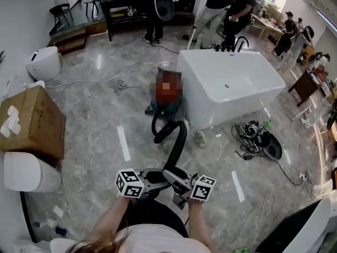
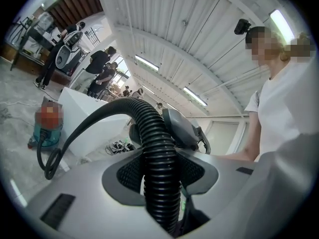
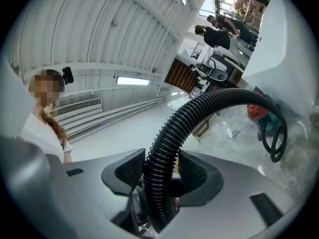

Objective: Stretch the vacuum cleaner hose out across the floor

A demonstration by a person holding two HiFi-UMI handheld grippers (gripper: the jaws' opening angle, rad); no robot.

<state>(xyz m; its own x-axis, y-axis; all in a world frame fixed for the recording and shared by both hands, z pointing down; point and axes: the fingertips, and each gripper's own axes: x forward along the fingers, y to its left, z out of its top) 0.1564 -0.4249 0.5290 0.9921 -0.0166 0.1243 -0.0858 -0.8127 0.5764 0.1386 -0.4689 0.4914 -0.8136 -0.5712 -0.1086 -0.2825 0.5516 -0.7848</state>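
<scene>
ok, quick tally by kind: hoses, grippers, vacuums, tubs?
hose: 1
grippers: 2, the left gripper and the right gripper, both clamped on the hose
vacuum cleaner: 1
bathtub: 1
Total: 5

Just left of the bathtub [image 1: 208, 109], the vacuum cleaner [image 1: 159, 108] shows only its teal base; its upper part is blurred beyond reading. The hose's [image 1: 178, 141] near end is hidden behind the left gripper [image 1: 155, 179] and right gripper [image 1: 181, 186]. In both gripper views it drops out of sight below the fingers [image 2: 124, 176]. Right of the bathtub, a dark tangle [image 1: 255, 136] is too small to sort out. Beyond the bathtub, people [image 1: 217, 1] are cut off by the top edge. Far left of it, a cardboard box [image 1: 31, 123] runs off the frame.
</scene>
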